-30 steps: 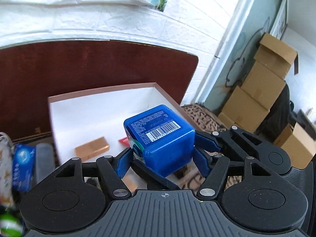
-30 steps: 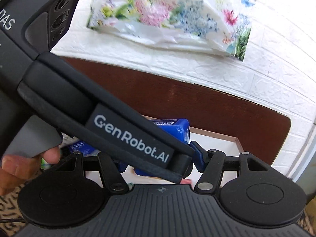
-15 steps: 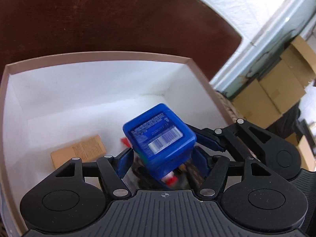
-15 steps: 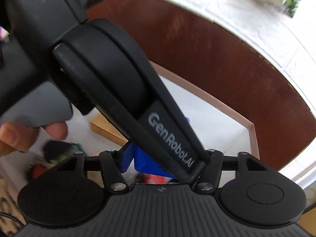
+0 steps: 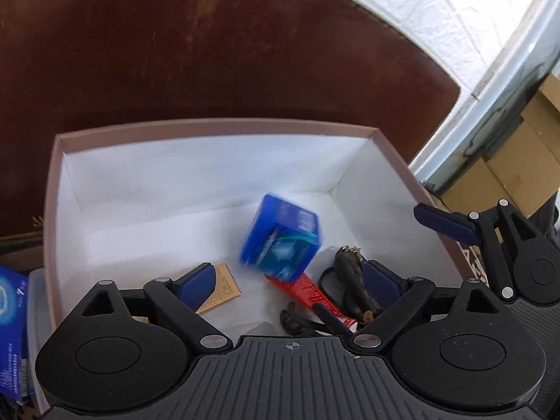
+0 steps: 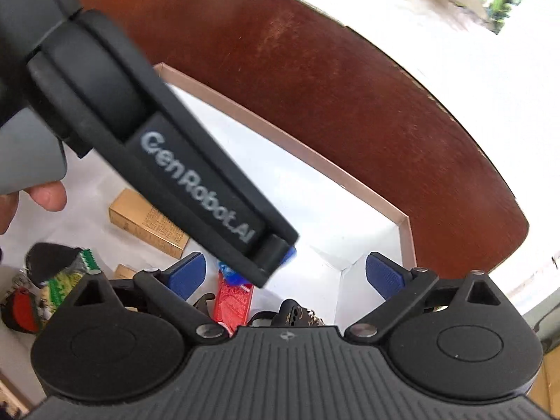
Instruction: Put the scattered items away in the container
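A blue cube-shaped box (image 5: pixel 280 241), blurred and tilted, is loose inside the white-lined container (image 5: pixel 217 124), touching no pad. My left gripper (image 5: pixel 290 274) hangs over the container's near part; its jaws are opening and spread wide on either side of the cube. My right gripper (image 6: pixel 283 267) hovers just to the right, its jaws also opening with nothing pressed between them. One of its blue pads (image 5: pixel 444 224) shows in the left wrist view. In the right wrist view the left gripper's body (image 6: pixel 196 182) hides most of the cube.
Inside the container lie a tan carton (image 6: pixel 147 224), a red tube (image 5: pixel 308 292) and a dark keychain-like item (image 5: pixel 353 276). Colourful packets (image 6: pixel 59 280) sit at the left. A blue packet (image 5: pixel 12 332) lies outside it. Brown board (image 5: pixel 210 52) behind; cardboard boxes (image 5: pixel 507 161) at right.
Both grippers came down over the container and their jaws spread apart. The blue cube, gripped before, has left the pads and tipped down into the container.
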A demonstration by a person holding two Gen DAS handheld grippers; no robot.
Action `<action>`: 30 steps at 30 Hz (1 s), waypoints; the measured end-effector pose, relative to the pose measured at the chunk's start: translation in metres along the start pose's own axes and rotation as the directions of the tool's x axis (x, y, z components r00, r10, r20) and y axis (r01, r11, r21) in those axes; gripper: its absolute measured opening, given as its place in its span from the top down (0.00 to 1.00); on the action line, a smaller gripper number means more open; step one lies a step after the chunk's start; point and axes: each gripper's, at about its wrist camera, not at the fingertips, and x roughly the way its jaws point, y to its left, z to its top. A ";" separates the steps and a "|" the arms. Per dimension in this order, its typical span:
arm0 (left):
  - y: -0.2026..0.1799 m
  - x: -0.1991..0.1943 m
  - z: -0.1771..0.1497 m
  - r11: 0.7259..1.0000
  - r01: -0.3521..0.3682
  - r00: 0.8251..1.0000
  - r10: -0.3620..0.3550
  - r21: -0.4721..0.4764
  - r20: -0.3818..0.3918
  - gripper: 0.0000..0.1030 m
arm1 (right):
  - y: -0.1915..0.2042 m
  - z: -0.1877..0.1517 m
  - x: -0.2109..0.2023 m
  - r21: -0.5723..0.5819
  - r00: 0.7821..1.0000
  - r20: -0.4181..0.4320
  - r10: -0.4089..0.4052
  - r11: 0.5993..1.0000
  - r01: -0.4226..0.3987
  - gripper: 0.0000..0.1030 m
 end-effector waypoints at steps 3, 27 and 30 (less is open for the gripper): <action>-0.010 -0.014 -0.006 0.998 -0.052 0.998 0.050 0.041 0.046 0.05 | -0.005 -0.002 -0.015 0.059 1.000 0.011 0.006 0.998 -0.006 0.01; -0.094 -0.159 -0.143 0.926 -0.323 0.914 0.253 0.194 0.316 0.00 | 0.003 -0.063 -0.156 0.309 0.989 0.147 0.028 0.948 -0.073 0.00; -0.095 -0.166 -0.159 0.930 -0.318 0.918 0.253 0.185 0.305 0.00 | 0.009 -0.074 -0.167 0.312 0.989 0.144 0.033 0.947 -0.077 0.00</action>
